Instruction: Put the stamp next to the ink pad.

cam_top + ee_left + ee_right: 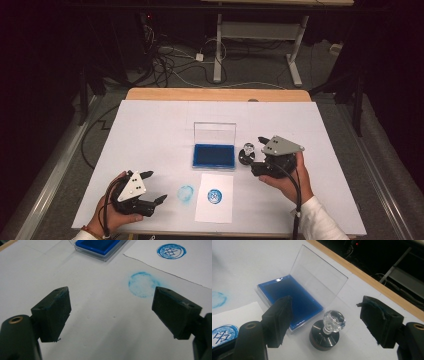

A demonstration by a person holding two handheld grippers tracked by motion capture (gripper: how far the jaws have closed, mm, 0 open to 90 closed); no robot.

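A round black stamp with a clear faceted knob (pixel 327 332) (pixel 247 153) stands upright on the white sheet, just right of an open blue ink pad (pixel 214 154) (pixel 289 300) with its clear lid raised. My right gripper (pixel 324 322) (pixel 258 152) is open, its jaws apart on either side of the stamp without touching it. A white paper (pixel 215 197) near the front edge bears a round blue stamp print (pixel 214 196) (pixel 171 251). Left of it a pale blue smudge (pixel 185 193) (pixel 142 284) marks the sheet. My left gripper (pixel 111 312) (pixel 152 186) rests open at the front left, nothing between its jaws.
The white sheet (pixel 150 130) covers a wooden table (pixel 215 94) whose far edge shows beyond it. Cables and a desk frame (pixel 260 35) lie on the dark floor behind. Bare sheet stretches to the left and far side of the ink pad.
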